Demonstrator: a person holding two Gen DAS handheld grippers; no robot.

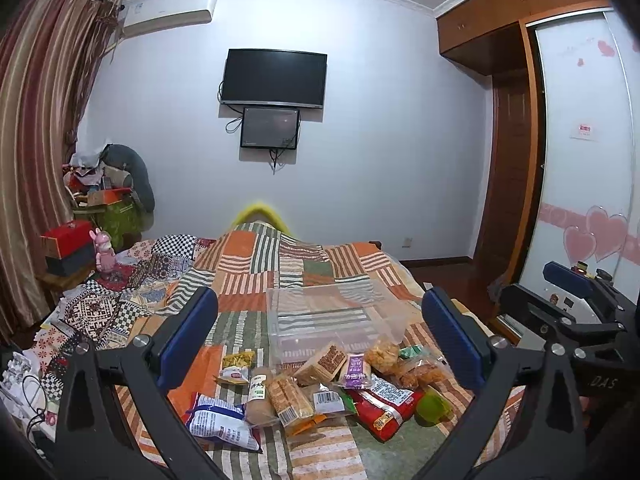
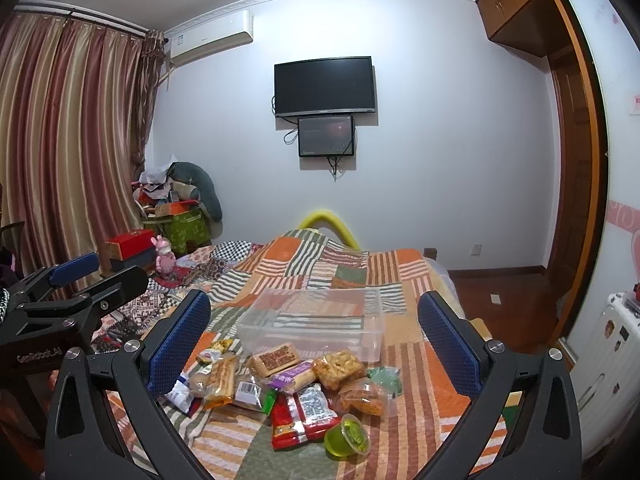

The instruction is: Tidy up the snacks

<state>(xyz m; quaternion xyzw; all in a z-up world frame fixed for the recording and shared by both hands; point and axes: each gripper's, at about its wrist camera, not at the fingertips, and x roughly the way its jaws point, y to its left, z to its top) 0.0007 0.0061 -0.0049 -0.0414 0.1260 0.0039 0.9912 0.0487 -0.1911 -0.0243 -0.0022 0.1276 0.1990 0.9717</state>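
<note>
A pile of packaged snacks [image 1: 320,388] lies on the patchwork bedspread; it also shows in the right wrist view [image 2: 292,384]. It holds a red packet [image 2: 300,416], a green jelly cup [image 2: 347,437], a blue-white bag [image 1: 220,420] and biscuit packs [image 1: 286,398]. Behind it stands an empty clear plastic box [image 1: 320,320], also seen in the right wrist view [image 2: 316,320]. My left gripper [image 1: 320,340] is open and empty above the pile. My right gripper [image 2: 314,340] is open and empty too, held to the right of the left one.
The bed [image 2: 400,280] fills the middle. A bedside stand with red boxes [image 1: 68,240] and a pink toy [image 1: 105,254] is at the left, with curtains behind. A wardrobe [image 1: 580,160] and wooden floor [image 2: 500,292] are at the right. A white suitcase [image 2: 608,360] stands near the right gripper.
</note>
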